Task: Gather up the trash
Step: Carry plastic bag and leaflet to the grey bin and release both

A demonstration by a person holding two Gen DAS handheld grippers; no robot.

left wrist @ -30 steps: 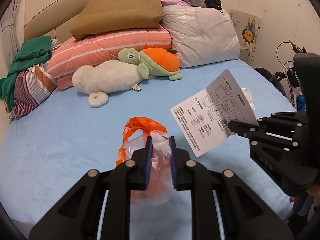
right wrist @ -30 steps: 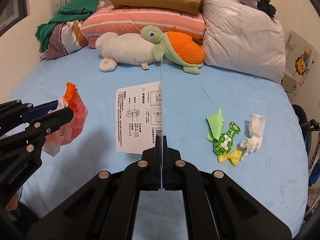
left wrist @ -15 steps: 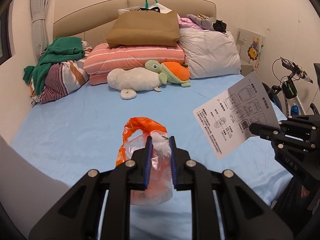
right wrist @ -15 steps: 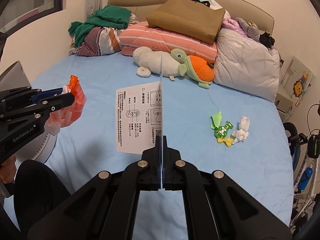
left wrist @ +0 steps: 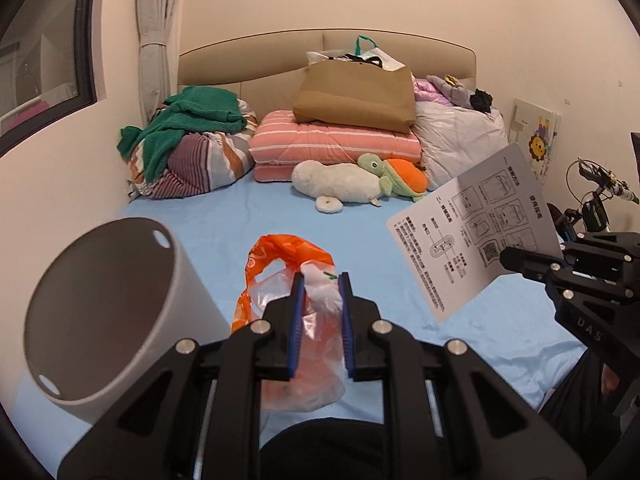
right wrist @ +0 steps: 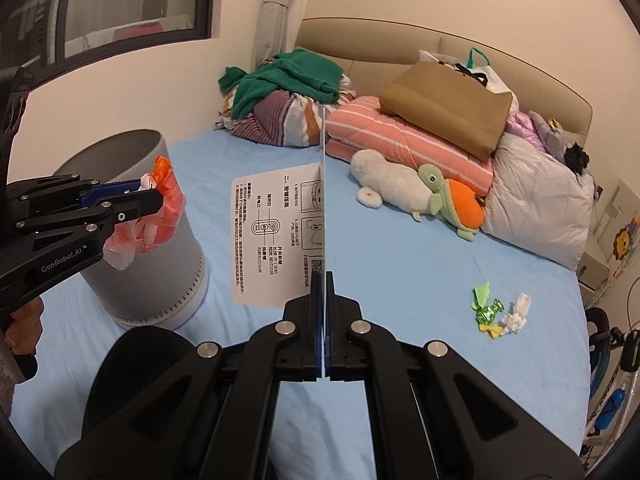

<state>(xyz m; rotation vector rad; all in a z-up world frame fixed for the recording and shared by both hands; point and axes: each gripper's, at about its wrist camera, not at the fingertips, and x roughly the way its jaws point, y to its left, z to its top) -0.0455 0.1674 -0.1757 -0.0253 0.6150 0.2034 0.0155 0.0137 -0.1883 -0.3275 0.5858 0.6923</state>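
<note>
Trash is being carried in both tools above the blue bed (left wrist: pixel 224 232). The left tool (left wrist: pixel 320 308) is pinching a crumpled orange and clear plastic bag (left wrist: pixel 296 280) between its blue pads, with the bag bulging out above and sagging below the fingers. In the right wrist view this same left tool (right wrist: pixel 158 196) is hanging over the rim of a grey cylindrical bin (right wrist: pixel 152 264), and the plastic bag (right wrist: pixel 160 216) is dangling in front of the bin's wall. In the left wrist view the bin (left wrist: pixel 100 312) is sitting just left of the tool, its open mouth tilted toward the camera.

The right tool (right wrist: pixel 323 280) is clamped fully closed on the lower edge of a printed instruction sheet (right wrist: pixel 276 236), which is standing up edge-on along the fingers. From the left wrist view the right tool (left wrist: pixel 508 256) is holding that sheet (left wrist: pixel 472 232) out at the right, its diagrams facing the camera.

Further trash is lying on the bed's right side: green and yellow candy wrappers (right wrist: pixel 486 308) just beside crumpled white tissue (right wrist: pixel 518 314). At the head of the bed a white plush (left wrist: pixel 336 186) and a turtle plush (left wrist: pixel 396 172) are resting against a striped pink quilt (left wrist: pixel 332 144), with a brown paper bag (left wrist: pixel 356 96) lying on top of it. A heap of green and striped clothes (left wrist: pixel 188 140) is sitting near the wall.
</note>
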